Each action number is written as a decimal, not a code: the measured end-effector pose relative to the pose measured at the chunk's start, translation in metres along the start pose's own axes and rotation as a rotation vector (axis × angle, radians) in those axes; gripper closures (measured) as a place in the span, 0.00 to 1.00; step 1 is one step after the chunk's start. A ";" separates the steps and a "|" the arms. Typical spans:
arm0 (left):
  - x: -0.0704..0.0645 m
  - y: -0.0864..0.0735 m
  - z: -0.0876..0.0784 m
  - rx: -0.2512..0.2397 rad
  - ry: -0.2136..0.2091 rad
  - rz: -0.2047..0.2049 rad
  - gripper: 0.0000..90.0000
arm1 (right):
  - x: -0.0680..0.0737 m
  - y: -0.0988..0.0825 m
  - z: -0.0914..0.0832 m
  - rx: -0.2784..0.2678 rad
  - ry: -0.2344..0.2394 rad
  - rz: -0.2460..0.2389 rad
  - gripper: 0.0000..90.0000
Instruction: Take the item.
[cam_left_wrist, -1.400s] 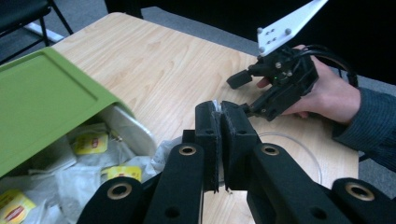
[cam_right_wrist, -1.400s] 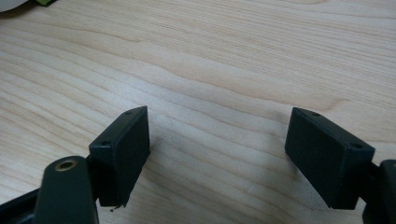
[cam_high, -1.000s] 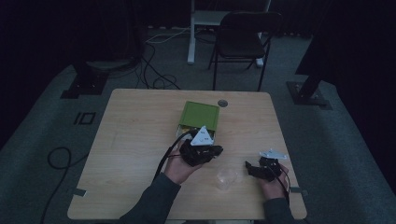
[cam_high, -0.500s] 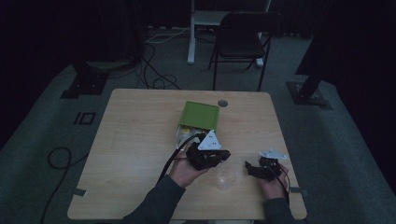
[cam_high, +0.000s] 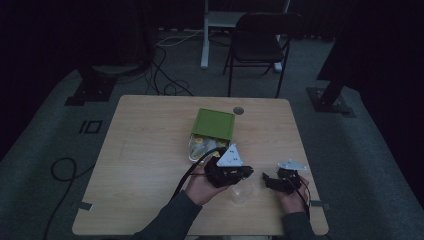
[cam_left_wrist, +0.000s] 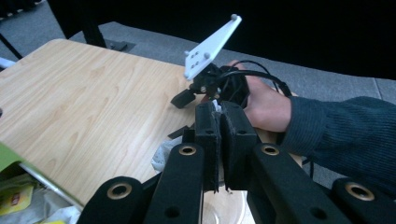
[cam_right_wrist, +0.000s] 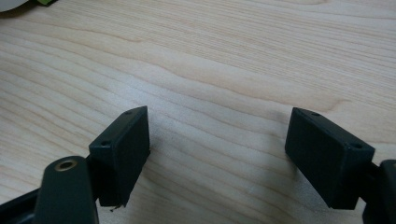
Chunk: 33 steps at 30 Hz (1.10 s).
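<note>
My left gripper (cam_high: 246, 172) hovers near the table's front, just above a clear cup (cam_high: 242, 193). Its jaws are pressed together (cam_left_wrist: 221, 122). A white scrap is pinched at their tips, and a whitish tea bag (cam_left_wrist: 164, 153) hangs beside them over the cup's rim (cam_left_wrist: 224, 211). The right gripper (cam_high: 268, 180) rests low on the table to the right of the cup, held by a hand in a dark sleeve (cam_left_wrist: 345, 126). Its jaws stand wide open (cam_right_wrist: 217, 154) over bare wood, fingers (cam_right_wrist: 122, 148) apart. It also appears opposite me in the left gripper view (cam_left_wrist: 185, 98).
A green box (cam_high: 214, 123) lies open mid-table, with yellow and white tea bags (cam_high: 199, 145) spilling from its near end. A small round grommet (cam_high: 238, 110) sits behind it. A chair (cam_high: 260, 42) stands beyond the wooden table (cam_high: 140, 165).
The left gripper has moved right and slightly nearer, from the box's open end to above the cup, jaws still shut. The right gripper has stayed put.
</note>
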<state>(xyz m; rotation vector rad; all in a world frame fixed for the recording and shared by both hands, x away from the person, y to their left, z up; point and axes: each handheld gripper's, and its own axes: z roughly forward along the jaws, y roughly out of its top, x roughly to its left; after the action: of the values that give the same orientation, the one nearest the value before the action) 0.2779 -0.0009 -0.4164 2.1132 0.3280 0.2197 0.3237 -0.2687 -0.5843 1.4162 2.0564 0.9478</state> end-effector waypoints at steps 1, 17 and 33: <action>-0.001 0.000 0.001 0.003 -0.005 0.000 0.97 | 0.000 0.000 0.000 0.000 0.000 0.000 0.24; -0.004 -0.015 0.027 0.038 -0.055 -0.030 0.97 | 0.000 0.000 0.000 0.000 0.000 0.000 0.24; 0.004 -0.027 0.037 0.076 -0.041 -0.076 0.81 | 0.000 0.000 0.000 0.000 0.000 0.000 0.24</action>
<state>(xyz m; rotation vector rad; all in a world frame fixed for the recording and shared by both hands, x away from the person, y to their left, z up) 0.2878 -0.0154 -0.4585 2.1728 0.3968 0.1204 0.3237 -0.2687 -0.5843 1.4159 2.0569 0.9473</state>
